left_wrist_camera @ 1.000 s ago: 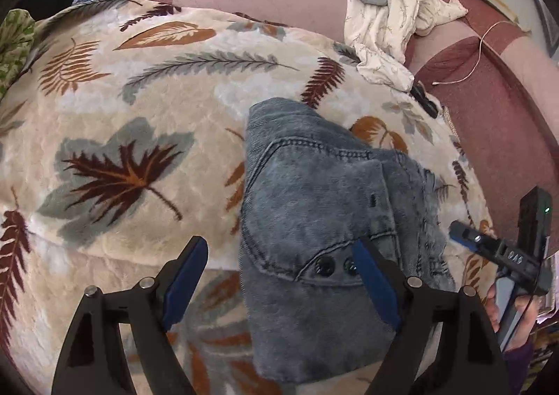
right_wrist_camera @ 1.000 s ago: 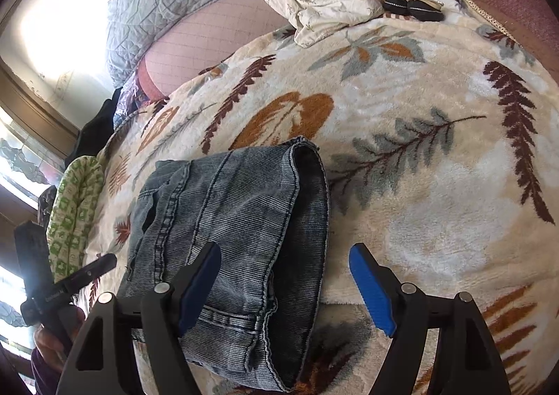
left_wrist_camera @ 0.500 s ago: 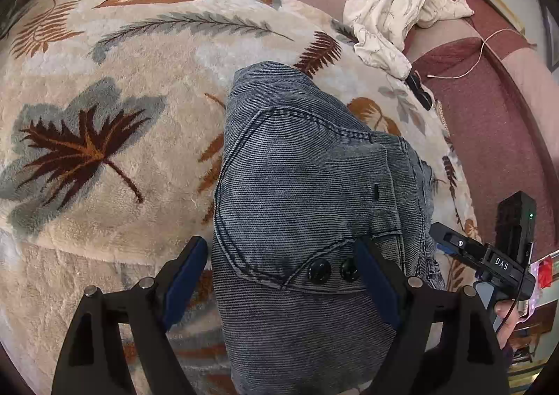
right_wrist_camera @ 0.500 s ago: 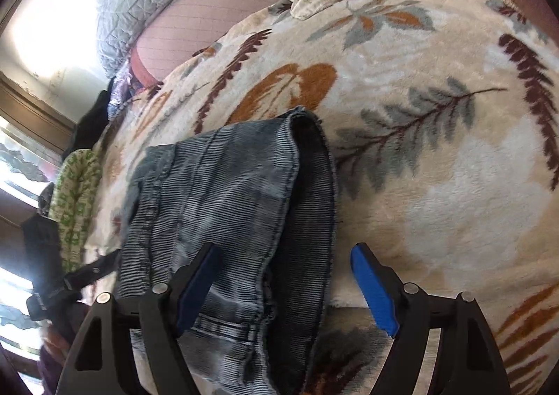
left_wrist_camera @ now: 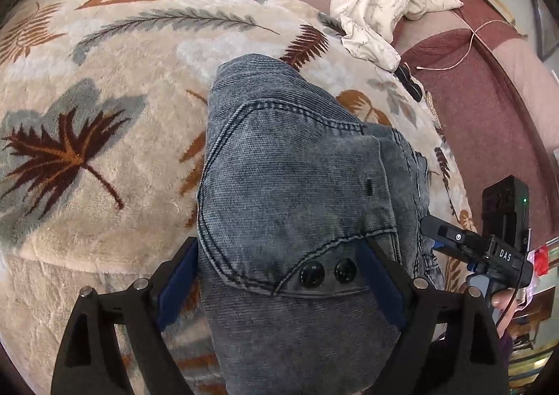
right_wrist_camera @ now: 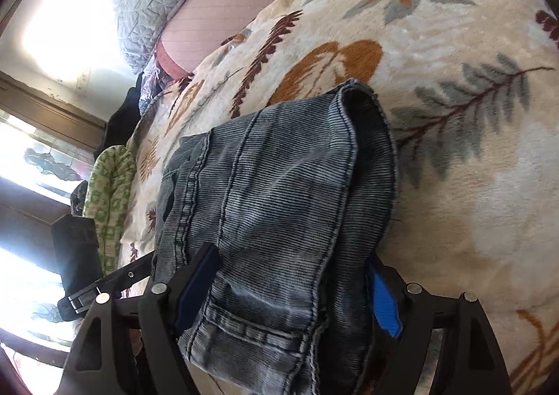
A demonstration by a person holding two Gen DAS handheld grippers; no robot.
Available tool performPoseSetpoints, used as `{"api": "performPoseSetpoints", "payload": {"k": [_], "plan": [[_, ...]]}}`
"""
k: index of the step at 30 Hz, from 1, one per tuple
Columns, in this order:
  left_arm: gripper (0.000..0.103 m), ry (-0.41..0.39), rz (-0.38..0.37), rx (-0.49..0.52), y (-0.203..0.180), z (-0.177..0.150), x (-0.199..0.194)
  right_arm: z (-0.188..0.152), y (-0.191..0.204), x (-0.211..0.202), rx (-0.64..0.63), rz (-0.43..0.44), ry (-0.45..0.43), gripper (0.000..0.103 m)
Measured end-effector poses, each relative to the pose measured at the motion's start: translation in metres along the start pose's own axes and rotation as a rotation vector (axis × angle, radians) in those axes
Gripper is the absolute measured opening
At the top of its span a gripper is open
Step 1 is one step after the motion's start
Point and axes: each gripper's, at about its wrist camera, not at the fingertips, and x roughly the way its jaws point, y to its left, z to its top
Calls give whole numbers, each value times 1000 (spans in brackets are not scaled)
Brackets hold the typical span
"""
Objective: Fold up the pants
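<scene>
Straddling the folded pants point(left_wrist_camera: 297, 206), the left gripper point(left_wrist_camera: 279, 286) has its jaws spread wide, having just opened a little further, one blue pad at each edge of the bundle near the two buttons point(left_wrist_camera: 328, 272) at lower centre. The right gripper point(right_wrist_camera: 290, 293) likewise brackets the denim at the bottom of its frame, jaws apart and just widened. The pants sit mid-frame on the leaf-print blanket point(left_wrist_camera: 104, 115), probably so both grippers can grasp the bundle's ends together.
</scene>
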Motion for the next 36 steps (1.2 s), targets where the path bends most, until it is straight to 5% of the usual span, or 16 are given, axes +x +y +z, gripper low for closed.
{"api": "performPoseSetpoints", "payload": {"k": [7, 12, 17, 26, 32, 36], "plan": [[94, -4, 18, 23, -3, 2, 6, 1, 3, 5, -8, -8, -1, 87], [96, -16, 31, 49, -6, 0, 9, -3, 10, 6, -39, -15, 1, 68], [97, -37, 13, 57, -4, -5, 8, -2, 8, 10, -31, -13, 8, 68], [97, -40, -15, 55, -1, -5, 2, -4, 5, 13, -48, 22, 1, 79], [97, -51, -27, 44, 0, -6, -2, -6, 14, 17, -118, 64, 7, 100], [97, -52, -39, 55, 2, -8, -4, -7, 20, 20, -139, 43, 17, 103]]}}
